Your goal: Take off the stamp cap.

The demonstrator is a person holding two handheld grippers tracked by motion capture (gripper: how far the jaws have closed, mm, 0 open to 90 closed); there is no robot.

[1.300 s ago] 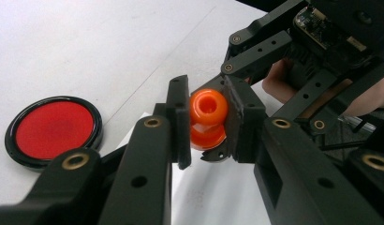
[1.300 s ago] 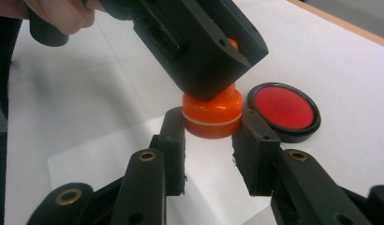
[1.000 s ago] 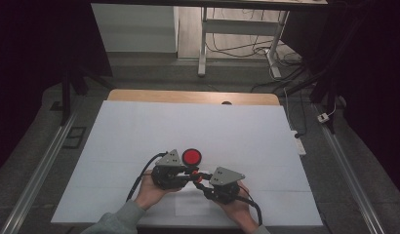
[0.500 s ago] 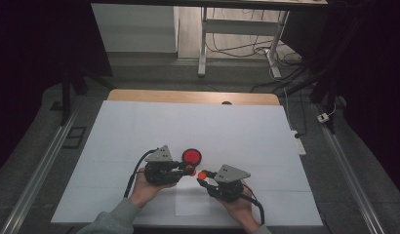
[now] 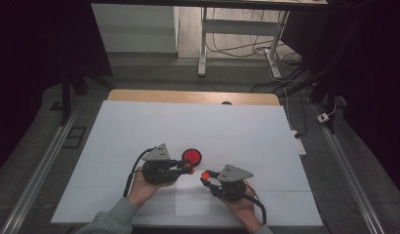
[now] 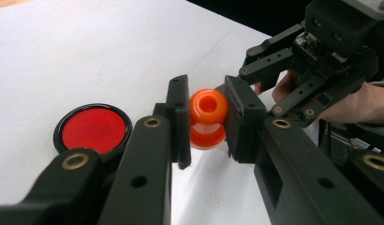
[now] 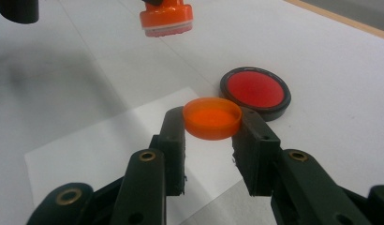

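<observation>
Left gripper (image 5: pixel 187 167): closed on the orange stamp (image 6: pixel 207 118); both jaws press the stamp's waisted handle from either side; the hollow top of the handle faces this gripper's camera; held clear above the surface (image 5: pixel 247 131)
Right gripper (image 5: pixel 205 176): closed on the orange cap (image 7: pixel 212 117); the cap sits at the jaw tips with its open side up; interior looks bare and orange
Orange stamp: in the right gripper view its flat pale-edged base faces down over the surface, at the top of that view, well apart from the cap
Orange cap: in the high view it shows as a small orange dot at the right gripper's tip, near the left gripper's tip, not touching it
Ink pad (image 5: pixel 191 156): round, black rim, red face; lies flat on the surface just beyond the left gripper; lidless
Paper sheet (image 7: pixel 110 140): white rectangle flat on the surface, beneath the right gripper's jaws
Hands: one on each gripper, forearms entering from the near edge; a grey sleeve (image 5: pixel 110 219) on the left
</observation>
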